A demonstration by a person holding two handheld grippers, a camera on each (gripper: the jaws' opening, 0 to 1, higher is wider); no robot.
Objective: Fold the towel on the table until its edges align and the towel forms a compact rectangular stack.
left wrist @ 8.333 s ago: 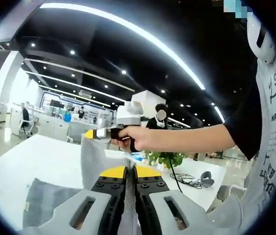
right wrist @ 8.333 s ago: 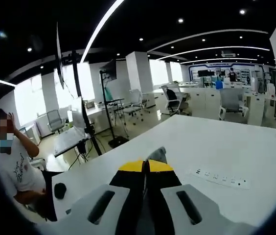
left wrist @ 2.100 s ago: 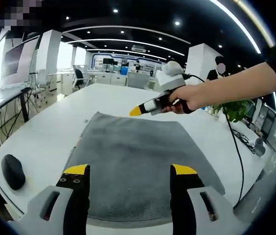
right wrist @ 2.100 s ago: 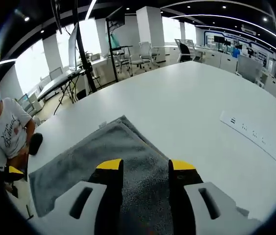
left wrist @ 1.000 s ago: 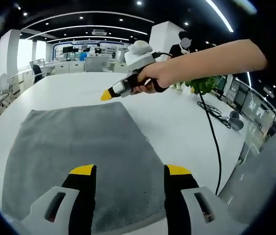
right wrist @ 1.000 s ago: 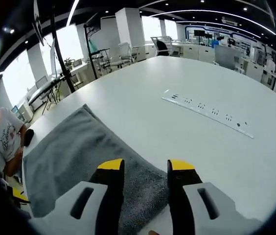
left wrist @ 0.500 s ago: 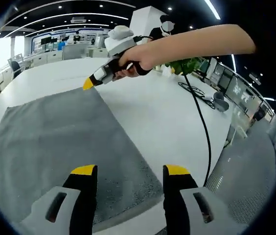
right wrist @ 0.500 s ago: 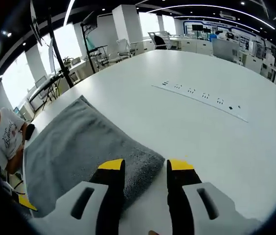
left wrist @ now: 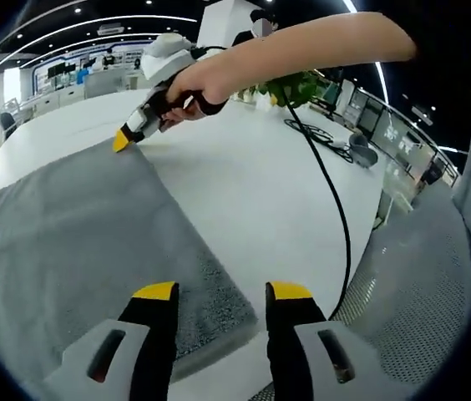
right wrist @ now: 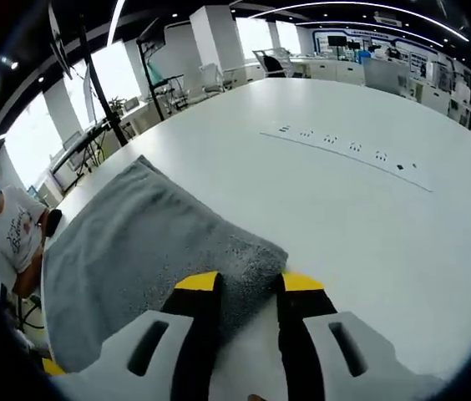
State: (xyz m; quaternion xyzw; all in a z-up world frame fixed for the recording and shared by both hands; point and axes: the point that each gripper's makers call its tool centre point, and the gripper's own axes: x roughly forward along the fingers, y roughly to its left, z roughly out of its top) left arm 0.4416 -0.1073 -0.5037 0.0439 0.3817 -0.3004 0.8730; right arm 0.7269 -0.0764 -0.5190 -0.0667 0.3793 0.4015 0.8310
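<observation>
A grey towel (left wrist: 68, 225) lies flat and unfolded on the white table (left wrist: 252, 184). In the left gripper view, my left gripper (left wrist: 223, 292) is open, and its yellow-tipped jaws straddle the towel's near corner (left wrist: 219, 305). A hand holds my right gripper (left wrist: 124, 138) at the towel's far corner. In the right gripper view, the towel (right wrist: 135, 242) spreads to the left. My right gripper (right wrist: 250, 284) is open, with that corner (right wrist: 256, 251) just ahead of its jaws.
A black cable (left wrist: 336, 225) runs from the right gripper across the table to its edge. A grey mesh surface (left wrist: 419, 292) lies beyond that edge, and a green plant (left wrist: 298, 83) stands at the back. A white power strip (right wrist: 344, 146) lies on the table. A seated person (right wrist: 2, 234) is at the left.
Both grippers let go of the lifted towel, which now lies flat. In the last second each moved to a corner on the same side, and both jaw gaps narrowed slightly.
</observation>
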